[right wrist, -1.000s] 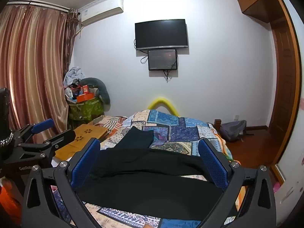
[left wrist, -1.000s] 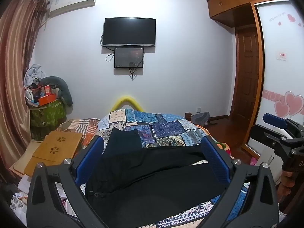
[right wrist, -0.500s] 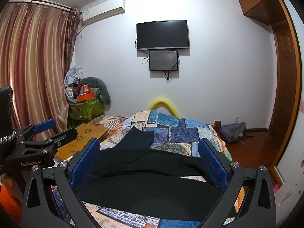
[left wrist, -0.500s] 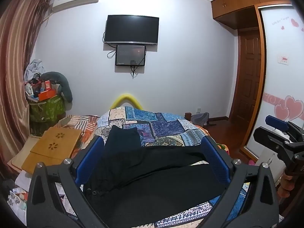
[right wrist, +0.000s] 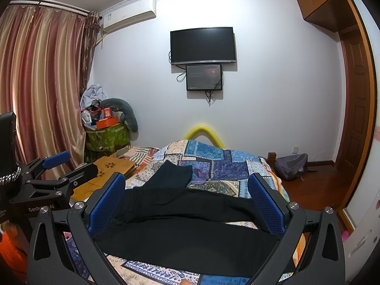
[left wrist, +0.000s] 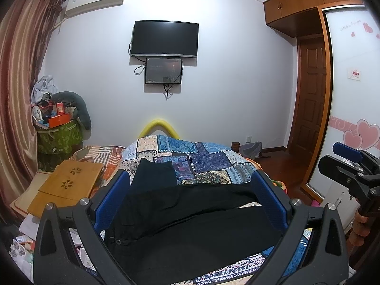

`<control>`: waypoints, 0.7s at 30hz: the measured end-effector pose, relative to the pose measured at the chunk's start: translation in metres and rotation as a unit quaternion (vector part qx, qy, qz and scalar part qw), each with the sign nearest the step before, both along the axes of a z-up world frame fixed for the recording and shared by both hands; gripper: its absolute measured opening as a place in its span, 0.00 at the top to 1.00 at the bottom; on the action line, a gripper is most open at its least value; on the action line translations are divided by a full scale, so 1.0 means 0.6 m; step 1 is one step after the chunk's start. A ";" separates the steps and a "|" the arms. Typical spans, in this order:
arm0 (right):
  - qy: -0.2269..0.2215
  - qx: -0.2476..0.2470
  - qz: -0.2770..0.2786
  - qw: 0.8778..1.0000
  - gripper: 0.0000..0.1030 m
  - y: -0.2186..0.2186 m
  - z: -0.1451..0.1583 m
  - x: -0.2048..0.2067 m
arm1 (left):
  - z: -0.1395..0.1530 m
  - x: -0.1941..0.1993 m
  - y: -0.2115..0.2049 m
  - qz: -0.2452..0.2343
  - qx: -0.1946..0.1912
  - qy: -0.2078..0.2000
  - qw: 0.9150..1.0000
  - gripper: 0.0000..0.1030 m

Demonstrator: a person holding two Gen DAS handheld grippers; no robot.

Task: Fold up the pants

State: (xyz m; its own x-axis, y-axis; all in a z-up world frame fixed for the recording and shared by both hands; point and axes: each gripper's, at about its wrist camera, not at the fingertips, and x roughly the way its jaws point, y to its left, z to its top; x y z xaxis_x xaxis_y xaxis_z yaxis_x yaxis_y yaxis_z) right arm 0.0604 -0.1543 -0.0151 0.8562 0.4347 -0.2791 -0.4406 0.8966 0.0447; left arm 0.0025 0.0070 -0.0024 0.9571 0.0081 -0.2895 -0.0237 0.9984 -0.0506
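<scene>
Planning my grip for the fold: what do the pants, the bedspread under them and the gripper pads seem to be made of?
The pants look like soft matte black woven cloth: they drape in gentle creases with no shine. The bedspread appears to be printed patchwork cotton, flat and dull. The left gripper and right gripper have pads that look like blue dimpled rubber, judging by their dotted texture.

pants (left wrist: 190,223): one
grippers: two, left gripper (left wrist: 190,197), right gripper (right wrist: 187,194)
wall screens: two, television (left wrist: 165,39), small monitor (left wrist: 163,70)
backpack (right wrist: 291,166): one
</scene>
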 end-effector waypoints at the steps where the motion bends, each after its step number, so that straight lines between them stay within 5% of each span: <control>1: 0.000 0.000 0.000 1.000 0.01 0.000 0.000 0.000 | 0.001 0.001 0.000 0.000 -0.001 -0.001 1.000 0.00; 21: 0.002 0.002 0.001 1.000 0.01 0.000 0.005 -0.001 | 0.005 -0.004 -0.004 0.001 0.006 -0.005 1.000 0.00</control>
